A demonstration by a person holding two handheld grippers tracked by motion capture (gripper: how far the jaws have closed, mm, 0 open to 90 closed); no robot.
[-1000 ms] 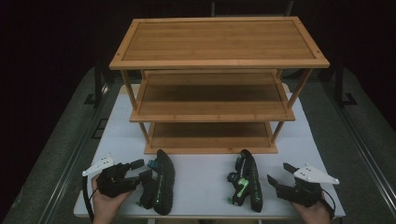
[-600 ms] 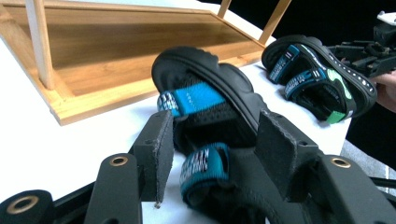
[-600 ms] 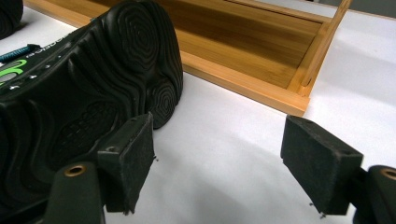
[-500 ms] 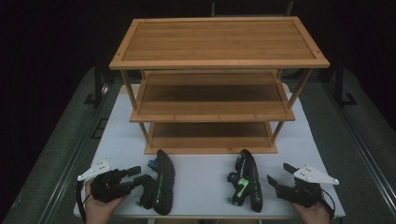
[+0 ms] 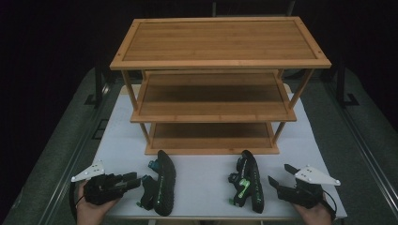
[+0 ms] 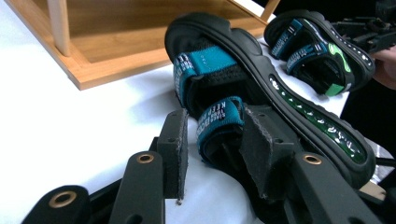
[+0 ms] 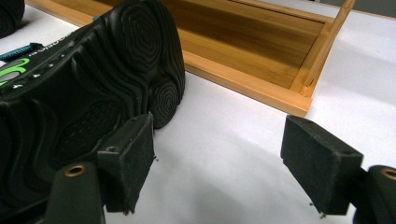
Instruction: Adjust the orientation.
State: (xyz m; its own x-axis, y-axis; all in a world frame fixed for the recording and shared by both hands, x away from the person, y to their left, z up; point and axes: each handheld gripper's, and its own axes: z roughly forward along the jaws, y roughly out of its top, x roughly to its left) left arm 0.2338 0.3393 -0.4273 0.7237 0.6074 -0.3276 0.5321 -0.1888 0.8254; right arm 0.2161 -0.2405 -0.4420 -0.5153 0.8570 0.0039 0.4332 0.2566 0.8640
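In the high view a three-tier bamboo shoe rack stands in the upper middle of the frame on a white worktop, and two black sandals lie on their sides along the lower edge in front of it. The left sandal, with teal straps, sits at lower left of centre; the right sandal, with green marks on its sole edge, sits at lower right of centre, well apart from the first. The left gripper lies low at the bottom left, held in a hand, and points toward the right of the frame at the left sandal. Its fingers have just been closing, and in the left gripper view the teal heel strap of that sandal stands between the two pads; the pad on the right of that view lies against the strap and sole, while the pad on the left seems just short of the strap, so the grip is narrowed around it but not plainly pressed home. The right gripper rests at the bottom right, held in the other hand, pointing toward the left of the frame at the right sandal. In the right gripper view its fingers stand wide apart with bare worktop between them, holding nothing; the tread of the right sandal lies just beside the finger at lower left of that frame.
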